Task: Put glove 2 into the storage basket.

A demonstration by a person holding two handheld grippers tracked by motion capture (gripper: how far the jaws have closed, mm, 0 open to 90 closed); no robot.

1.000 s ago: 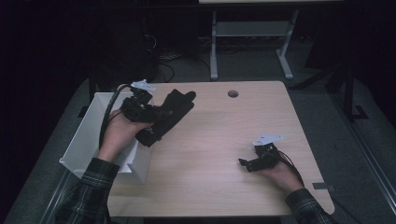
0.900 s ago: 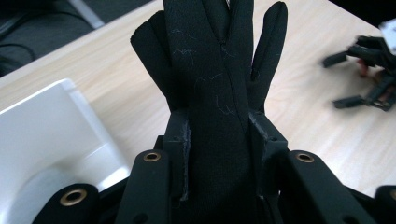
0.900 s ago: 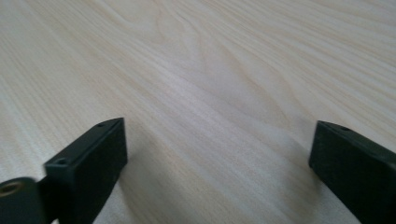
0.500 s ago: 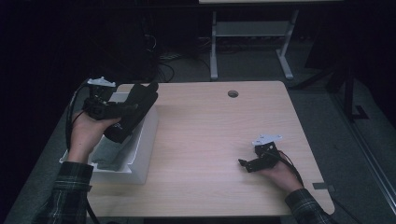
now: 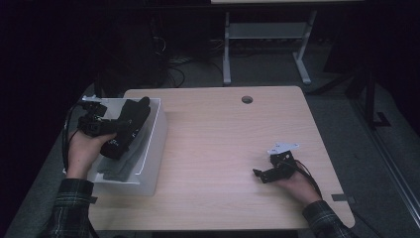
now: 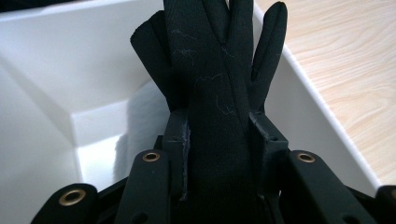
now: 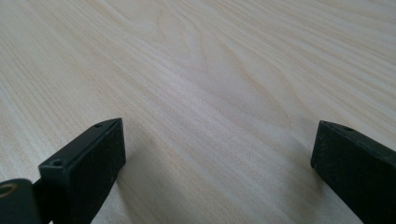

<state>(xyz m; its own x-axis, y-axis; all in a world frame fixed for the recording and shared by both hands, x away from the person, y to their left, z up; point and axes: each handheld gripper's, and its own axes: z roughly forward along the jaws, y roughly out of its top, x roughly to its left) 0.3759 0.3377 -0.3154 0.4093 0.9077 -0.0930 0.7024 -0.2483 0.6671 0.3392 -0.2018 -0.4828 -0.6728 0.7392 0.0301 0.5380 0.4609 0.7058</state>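
While my left gripper (image 5: 130, 115) hangs over the white bin (image 5: 156, 130), its jaws are clamped tight on a black glove (image 5: 128, 124), pinching it across the palm. From the high view, the glove's fingers point away from me, toward the bin's far rim, and the cuff end droops down into the bin. Under it, inside the bin, lies a grey piece of fabric (image 5: 119, 166); can't tell what it is. The bin sits at the left edge of the light wood table (image 5: 223, 148), w/ part of it hanging past that edge.

In the left gripper view, the glove (image 6: 215, 93) runs straight up btwn the two black pads (image 6: 180, 135), squeezed narrow there, fingers fanned out above against the bin's white inner wall (image 6: 70, 60). Bits of pale lint cling to the fabric. Bare tabletop (image 6: 341, 56) shows beyond the bin's rim.

My right gripper (image 5: 257, 174) rests low on the table, well apart from the bin, toward the near right corner, hand (image 5: 297, 184) behind it. Its jaws are spread wide w/ nothing btwn them: the right gripper view has one pad (image 7: 88, 158) at each side and plain wood grain (image 7: 219, 93) in the gap.

A small round dark grommet (image 5: 246, 99) sits in the tabletop near the far edge, well apart from the bin.
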